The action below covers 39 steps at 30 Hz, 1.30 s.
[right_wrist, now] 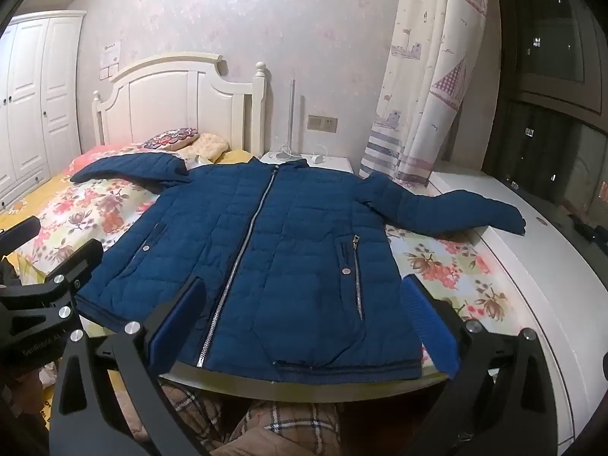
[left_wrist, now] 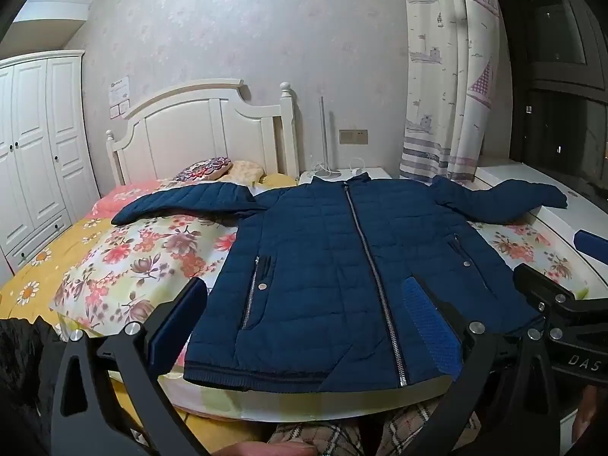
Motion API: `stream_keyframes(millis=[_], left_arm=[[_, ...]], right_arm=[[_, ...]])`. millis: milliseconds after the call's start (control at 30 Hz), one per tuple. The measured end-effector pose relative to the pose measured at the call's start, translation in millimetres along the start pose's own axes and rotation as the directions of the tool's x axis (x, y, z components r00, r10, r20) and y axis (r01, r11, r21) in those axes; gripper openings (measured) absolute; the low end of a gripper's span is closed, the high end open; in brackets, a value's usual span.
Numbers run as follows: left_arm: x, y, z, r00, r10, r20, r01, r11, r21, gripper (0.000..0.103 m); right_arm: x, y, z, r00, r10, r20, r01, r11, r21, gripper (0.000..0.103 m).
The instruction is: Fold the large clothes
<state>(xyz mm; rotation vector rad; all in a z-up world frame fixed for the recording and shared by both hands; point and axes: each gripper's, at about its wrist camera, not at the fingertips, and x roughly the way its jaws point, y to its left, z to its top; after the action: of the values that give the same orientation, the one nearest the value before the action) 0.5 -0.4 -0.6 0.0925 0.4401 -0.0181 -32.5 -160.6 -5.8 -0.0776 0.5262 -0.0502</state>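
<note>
A dark blue quilted jacket (left_wrist: 342, 250) lies flat and zipped on the bed, front up, both sleeves spread out to the sides; it also shows in the right wrist view (right_wrist: 288, 243). My left gripper (left_wrist: 304, 319) is open and empty, held above the jacket's hem. My right gripper (right_wrist: 304, 315) is open and empty too, above the hem a little to the right. The right gripper's body shows at the right edge of the left wrist view (left_wrist: 562, 304). The left gripper's body shows at the left edge of the right wrist view (right_wrist: 49, 288).
The bed has a floral sheet (left_wrist: 152, 250), pillows (left_wrist: 228, 169) and a white headboard (left_wrist: 205, 129). A white wardrobe (left_wrist: 34, 144) stands at left. A nightstand (right_wrist: 323, 161), curtain (right_wrist: 429, 76) and white window ledge (right_wrist: 539, 266) are at right.
</note>
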Motion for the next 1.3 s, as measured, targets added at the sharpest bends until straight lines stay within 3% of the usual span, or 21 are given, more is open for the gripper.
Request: stream_keyframes(millis=[200,1300], left_arm=[[-1.9,-1.2,-2.6,1.0,0.004,0.005,-0.003,1.0,-0.003,0.099],[4.7,3.7,-6.2,1.0,-0.001,-0.03,0.001,1.0,-0.01,0.099]], right_arm=[[0.9,1.1,-0.7,1.0,0.006,-0.029,-0.006,1.0,0.0,0.101],[-0.1,7.0,-5.9,1.0,-0.014,-0.012,0.014,1.0,-0.023,0.101]])
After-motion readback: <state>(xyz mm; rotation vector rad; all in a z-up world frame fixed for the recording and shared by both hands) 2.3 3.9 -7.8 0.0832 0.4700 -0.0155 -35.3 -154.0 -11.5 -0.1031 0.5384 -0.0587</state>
